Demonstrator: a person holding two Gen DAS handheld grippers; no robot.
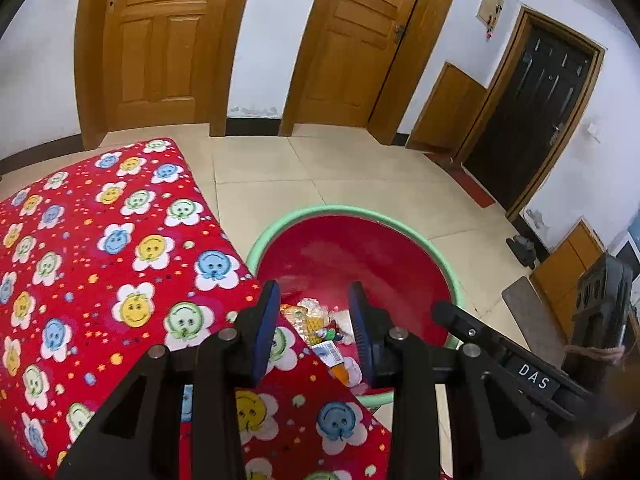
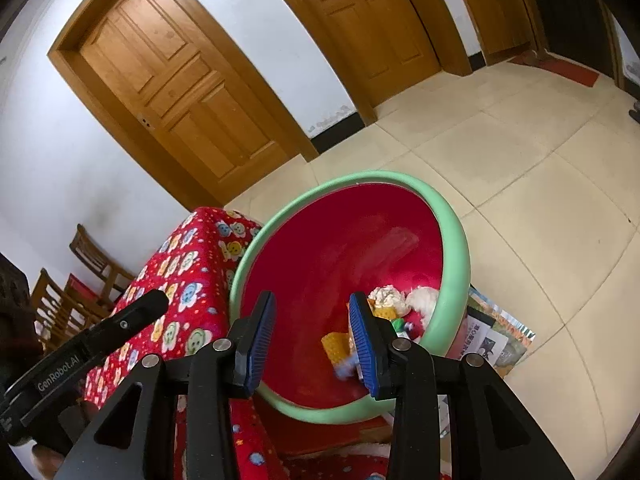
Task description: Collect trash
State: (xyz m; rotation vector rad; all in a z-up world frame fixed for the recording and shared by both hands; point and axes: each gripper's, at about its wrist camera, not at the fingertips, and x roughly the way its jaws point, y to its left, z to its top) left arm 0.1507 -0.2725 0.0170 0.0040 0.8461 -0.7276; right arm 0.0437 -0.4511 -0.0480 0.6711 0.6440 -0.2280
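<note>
one basin (image 1: 448,272), two wooden doors (image 1: 160,40), two chairs (image 2: 94,262), one flowered cloth (image 1: 100,248).

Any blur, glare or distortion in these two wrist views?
Left wrist: sharp; fisheye bows the doors; dark vignette at corners; trash in the basin reads clearly. Right wrist: strongly tilted, doors curved; trash soft, the piece by the right gripper smeared; faint sheen on the basin wall.
</note>
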